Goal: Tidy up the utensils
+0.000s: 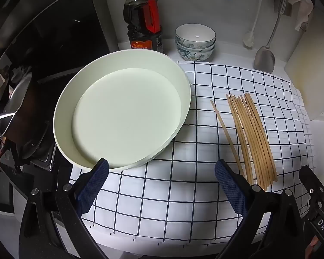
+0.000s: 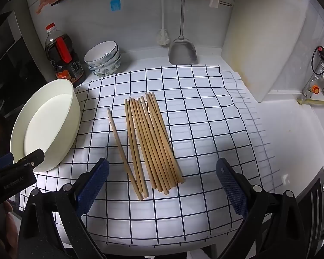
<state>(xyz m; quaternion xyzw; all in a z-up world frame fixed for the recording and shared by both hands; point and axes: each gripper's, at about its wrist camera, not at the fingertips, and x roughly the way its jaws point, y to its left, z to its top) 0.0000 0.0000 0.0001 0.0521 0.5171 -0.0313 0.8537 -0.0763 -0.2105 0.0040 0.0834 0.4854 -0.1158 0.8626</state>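
Several wooden chopsticks (image 2: 153,142) lie in a bundle on the checked cloth (image 2: 205,129), with one chopstick (image 2: 118,138) apart at their left. They also show in the left wrist view (image 1: 252,138). A pale round basin (image 1: 123,112) sits on the cloth's left part, empty; it also shows in the right wrist view (image 2: 47,127). My left gripper (image 1: 162,172) is open and empty, near the basin's front rim. My right gripper (image 2: 162,172) is open and empty, just in front of the chopsticks' near ends.
A dark sauce bottle (image 1: 143,19) and stacked patterned bowls (image 1: 195,42) stand at the back. A steel spatula (image 2: 182,49) and a white brush (image 2: 163,36) hang on the wall. A white cutting board (image 2: 263,43) leans at the right. Pans (image 1: 13,112) sit on the stove at the left.
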